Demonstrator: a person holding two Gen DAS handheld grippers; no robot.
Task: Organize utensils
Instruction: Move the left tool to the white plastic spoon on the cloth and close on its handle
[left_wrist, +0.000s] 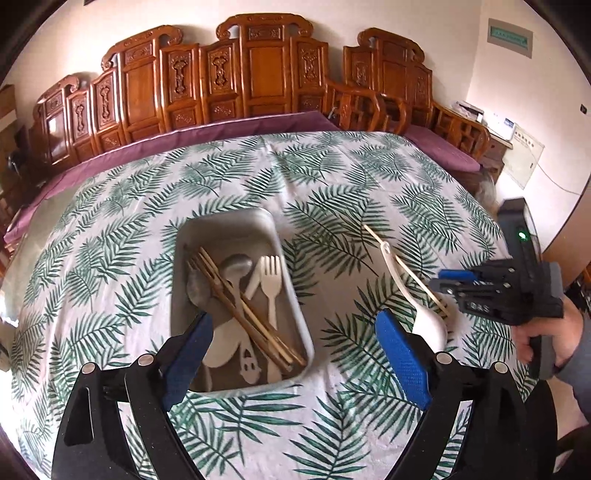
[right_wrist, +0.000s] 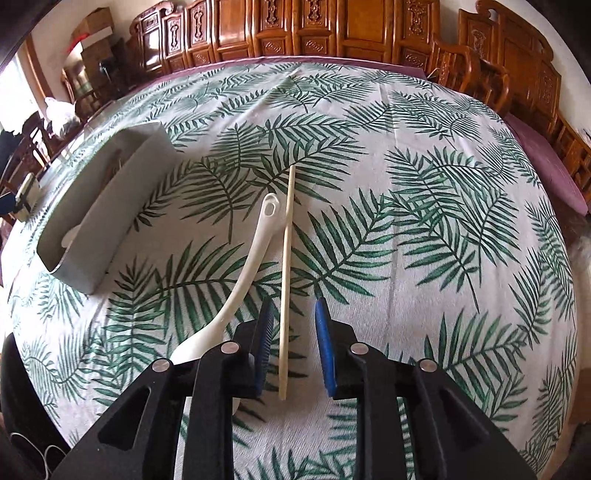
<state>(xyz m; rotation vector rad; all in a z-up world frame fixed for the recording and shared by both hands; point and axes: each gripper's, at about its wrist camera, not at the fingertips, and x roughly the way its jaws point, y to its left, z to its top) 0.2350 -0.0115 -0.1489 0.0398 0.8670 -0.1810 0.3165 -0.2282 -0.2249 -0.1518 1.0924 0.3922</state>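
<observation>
Sorting looks nearly finished: the grey tray (left_wrist: 291, 273) at centre frame already holds forks, spoons and chopsticks. Left on the worktop (right_wrist: 424, 206) are a white spoon (right_wrist: 243, 266) and one chopstick (right_wrist: 286, 280). The right gripper (right_wrist: 293, 347) has its fingers parted around the chopstick, not pressing; the left gripper (left_wrist: 295, 354) gapes empty over the tray.

a tabletop (right_wrist: 424, 229) under a white cloth printed with green palm fronds carries three things. a grey rectangular tray (right_wrist: 107, 206) rests at ten o'clock in the right wrist view. a white spoon (right_wrist: 243, 266) and a pale chopstick (right_wrist: 286, 277) lie side by side near centre, handles toward twelve o'clock.
</observation>
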